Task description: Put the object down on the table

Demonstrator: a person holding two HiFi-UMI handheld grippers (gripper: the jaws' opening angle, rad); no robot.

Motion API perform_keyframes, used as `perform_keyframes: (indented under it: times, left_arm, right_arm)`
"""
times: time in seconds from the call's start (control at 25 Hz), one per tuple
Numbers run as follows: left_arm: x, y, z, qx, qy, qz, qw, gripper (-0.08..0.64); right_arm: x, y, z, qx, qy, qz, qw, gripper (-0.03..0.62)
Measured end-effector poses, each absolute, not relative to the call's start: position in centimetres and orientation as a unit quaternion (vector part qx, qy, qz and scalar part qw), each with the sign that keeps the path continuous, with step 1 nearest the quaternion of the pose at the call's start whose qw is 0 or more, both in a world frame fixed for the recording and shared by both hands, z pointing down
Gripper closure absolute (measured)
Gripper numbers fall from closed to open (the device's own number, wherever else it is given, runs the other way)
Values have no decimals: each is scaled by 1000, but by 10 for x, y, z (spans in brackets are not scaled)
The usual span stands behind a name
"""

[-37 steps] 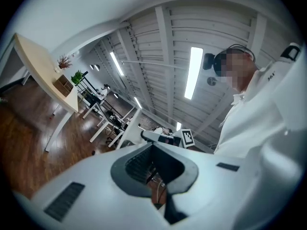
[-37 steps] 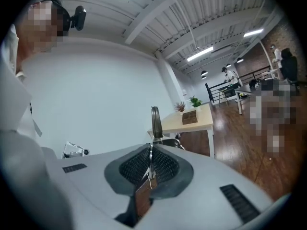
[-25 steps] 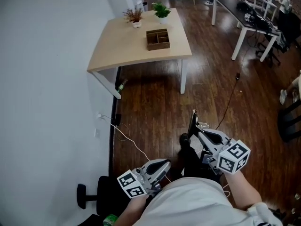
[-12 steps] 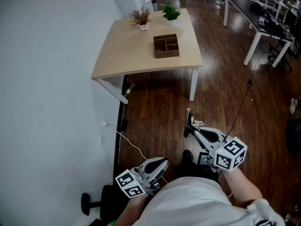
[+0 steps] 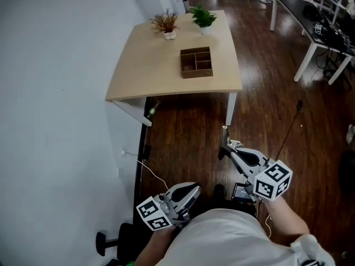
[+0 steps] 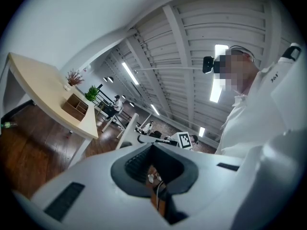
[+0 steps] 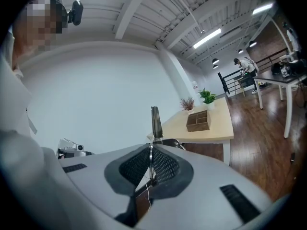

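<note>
Since the earlier frames the table (image 5: 155, 65) has come closer and sits lower in the head view, while both grippers hold much the same place against the person's body. The right gripper (image 5: 223, 154) has its jaws closed on a slim dark object (image 5: 224, 137), which stands upright well beyond the jaw tips, with a metal part just above the grip. The left gripper (image 5: 195, 192) is held low by the torso, jaws drawn together with nothing between them. The object is thus in the air over the wooden floor (image 5: 183, 132), well apart from the table. On the tabletop stand a divided wooden box (image 5: 196, 62) and, at the far end, two small potted plants (image 5: 203, 16). A white cable (image 5: 145, 162) trails over the floor near the wall.

Likely hazards:
- The hold is at the object's lower end only, so a jolt in transit could tilt or slip it.
- Opening the jaws before the tabletop is beneath would drop it on the floor.
- Setting it down beside the near edge could let it roll off.
- The cable could catch a foot.
</note>
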State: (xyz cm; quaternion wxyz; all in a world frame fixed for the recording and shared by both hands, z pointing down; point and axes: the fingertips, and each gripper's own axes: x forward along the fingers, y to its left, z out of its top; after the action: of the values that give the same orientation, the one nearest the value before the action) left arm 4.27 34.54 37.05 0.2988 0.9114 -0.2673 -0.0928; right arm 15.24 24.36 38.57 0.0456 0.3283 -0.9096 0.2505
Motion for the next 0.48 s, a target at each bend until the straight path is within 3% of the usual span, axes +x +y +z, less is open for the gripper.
perform_keyframes:
  times: [0.48]
  left_arm:
    - [50, 302, 363, 915, -265, -78, 293, 560]
  right_arm:
    - [171, 213, 394, 341, -901, 265, 35, 583]
